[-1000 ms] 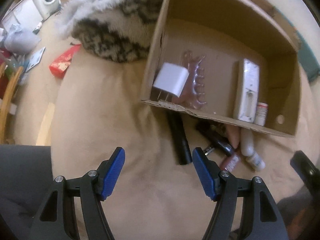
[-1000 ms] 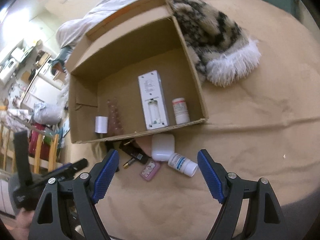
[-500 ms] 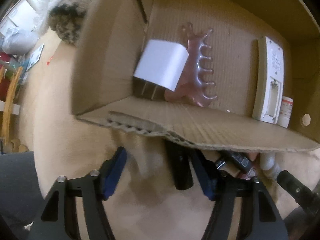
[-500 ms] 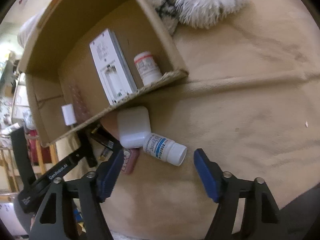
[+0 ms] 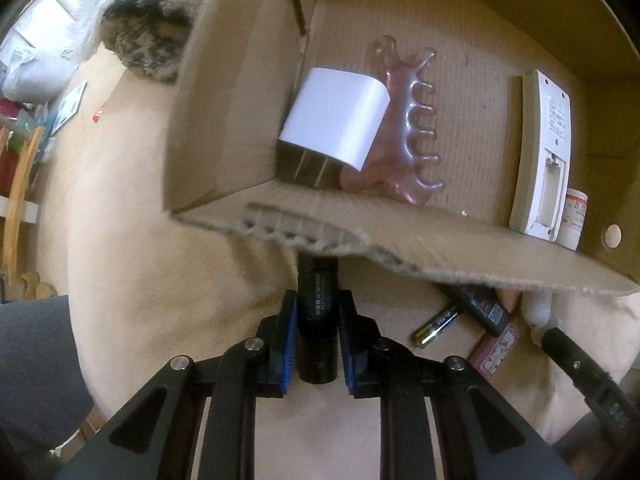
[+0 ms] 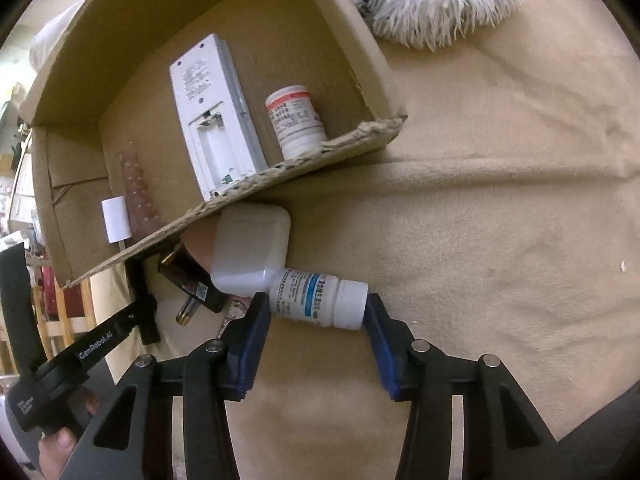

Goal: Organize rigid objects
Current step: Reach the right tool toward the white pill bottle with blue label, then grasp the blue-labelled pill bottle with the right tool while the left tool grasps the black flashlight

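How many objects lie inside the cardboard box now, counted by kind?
White charger plug: 1
Pink hair claw clip: 1
White remote control: 1
Small pill bottle: 1
Total inside the cardboard box: 4

Beige fleece bed cover [image 6: 500, 208] under dim, warm indoor light.
A shaggy black-and-white fur throw with a white fringe [image 6: 436, 4] lies at the upper right of the right view; curved wooden chair slats [image 5: 18, 196] and floor clutter fill the left view's left edge.
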